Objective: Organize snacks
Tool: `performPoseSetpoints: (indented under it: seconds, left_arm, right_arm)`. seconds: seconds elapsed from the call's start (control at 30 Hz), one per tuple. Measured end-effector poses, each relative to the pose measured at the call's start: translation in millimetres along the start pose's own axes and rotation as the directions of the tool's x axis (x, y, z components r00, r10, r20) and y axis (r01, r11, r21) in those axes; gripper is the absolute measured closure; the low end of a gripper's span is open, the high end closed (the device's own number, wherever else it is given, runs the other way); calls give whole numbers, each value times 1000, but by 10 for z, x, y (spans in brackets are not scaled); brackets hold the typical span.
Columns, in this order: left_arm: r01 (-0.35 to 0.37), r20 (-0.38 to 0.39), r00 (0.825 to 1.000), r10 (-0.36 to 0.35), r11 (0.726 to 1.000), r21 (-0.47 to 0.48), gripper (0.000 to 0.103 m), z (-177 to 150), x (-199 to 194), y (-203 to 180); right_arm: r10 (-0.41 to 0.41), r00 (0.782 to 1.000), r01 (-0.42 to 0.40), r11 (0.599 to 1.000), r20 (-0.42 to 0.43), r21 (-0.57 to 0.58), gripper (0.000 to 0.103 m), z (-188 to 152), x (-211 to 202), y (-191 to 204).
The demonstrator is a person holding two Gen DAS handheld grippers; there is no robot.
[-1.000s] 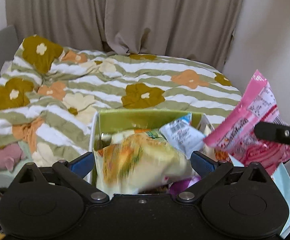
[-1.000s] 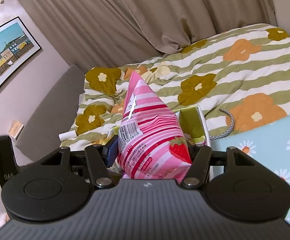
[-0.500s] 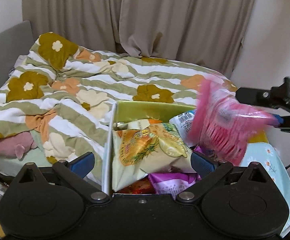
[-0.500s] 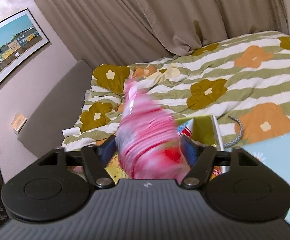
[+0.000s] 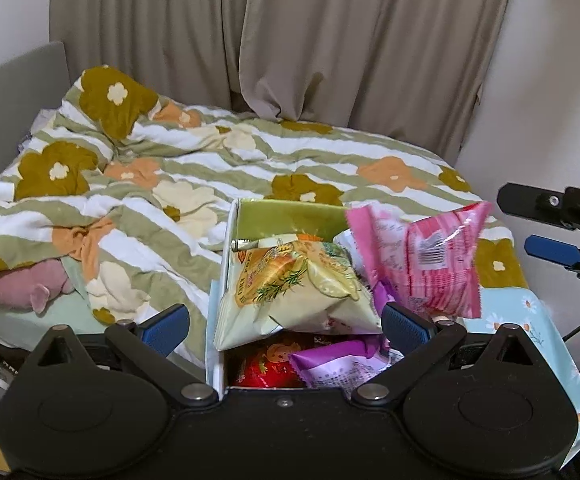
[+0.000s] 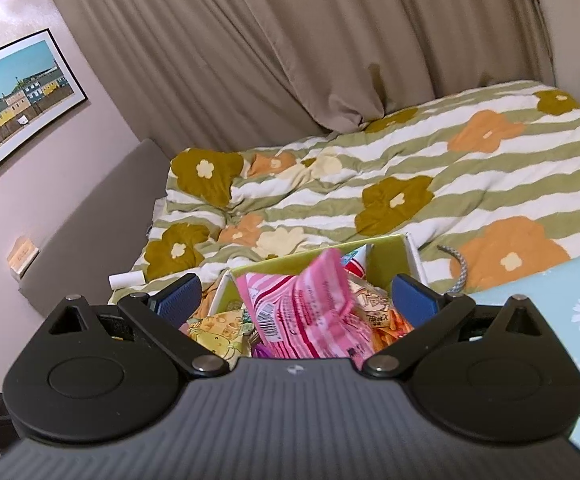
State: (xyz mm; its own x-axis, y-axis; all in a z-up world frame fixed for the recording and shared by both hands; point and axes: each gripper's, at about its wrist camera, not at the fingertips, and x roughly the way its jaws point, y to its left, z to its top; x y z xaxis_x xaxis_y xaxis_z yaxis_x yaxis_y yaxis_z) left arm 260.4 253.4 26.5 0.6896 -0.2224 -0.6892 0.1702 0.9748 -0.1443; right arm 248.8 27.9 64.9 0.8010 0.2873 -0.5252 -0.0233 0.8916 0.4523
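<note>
My right gripper (image 6: pixel 296 298) is standing wide apart, its jaws having just been opening, and I am seeing nothing pressed between the pads. The pink strawberry packet (image 6: pixel 310 316) is lying loose on the heap of snacks in the green-lined box (image 5: pixel 290 218), beside the yellow bag (image 5: pixel 290 284). My left gripper (image 5: pixel 286 326) is hanging open over the box's near end, gripping nothing.

Soft, even indoor light fills the room, shadows faint, while the pink snack bag (image 5: pixel 430 264) is motion-blurred and the curtain (image 6: pixel 290 60) beyond it bows with fisheye distortion.
</note>
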Motion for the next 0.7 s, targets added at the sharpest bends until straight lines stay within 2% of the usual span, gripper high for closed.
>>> performPoseSetpoints:
  seconds: [0.4,0.7]
  left_arm:
    - [-74,117,990,73,997,8,0,-279,-714,-508]
    - [-156,199,969,144,987,42,0,-714,-1253,-1111]
  right_arm:
    - [-1,999,5,998,45,-70,0,-132,-783,-20]
    - [-134,989,143,965,56,-220,0,-442,-1568,-158]
